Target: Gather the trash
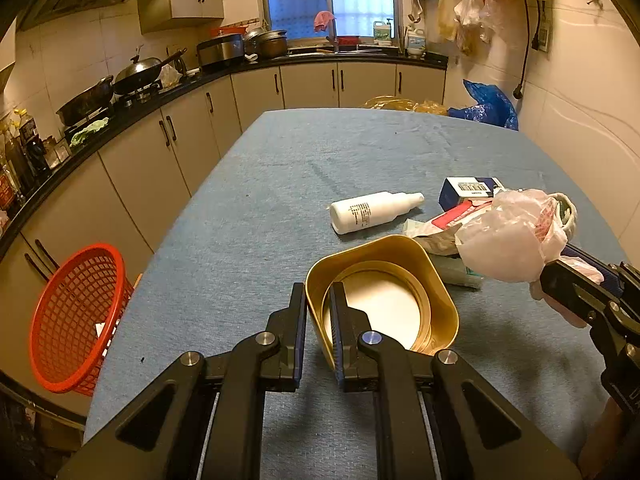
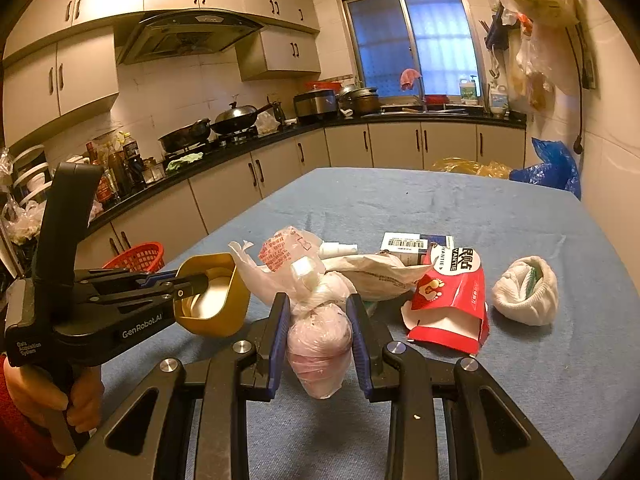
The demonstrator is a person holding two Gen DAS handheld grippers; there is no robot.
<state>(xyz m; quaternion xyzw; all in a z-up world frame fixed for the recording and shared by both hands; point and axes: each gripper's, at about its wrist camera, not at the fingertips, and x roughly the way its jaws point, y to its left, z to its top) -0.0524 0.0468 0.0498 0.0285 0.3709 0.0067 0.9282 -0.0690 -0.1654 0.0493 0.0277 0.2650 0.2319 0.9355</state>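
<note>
My left gripper point(image 1: 318, 300) is shut on the wall of a gold tin point(image 1: 384, 292), one finger outside and one inside. The tin is tilted, its open mouth facing the left camera. In the right wrist view the same tin point(image 2: 216, 300) hangs at the left gripper point(image 2: 196, 282), just off the blue table. My right gripper point(image 2: 318, 320) is shut on a knotted plastic bag point(image 2: 320, 344) with pink contents; in the left view that bag point(image 1: 504, 236) sticks up from it. A white spray bottle point(image 1: 372, 212) lies on the table beyond the tin.
A red pouch point(image 2: 452, 296), a crumpled wrapper point(image 2: 380, 276), a barcoded box point(image 2: 404, 244) and a white cloth ball point(image 2: 524, 292) lie on the blue tablecloth point(image 1: 280, 184). A red mesh basket point(image 1: 76, 320) sits off the table's left edge. Kitchen counters run along the left and far walls.
</note>
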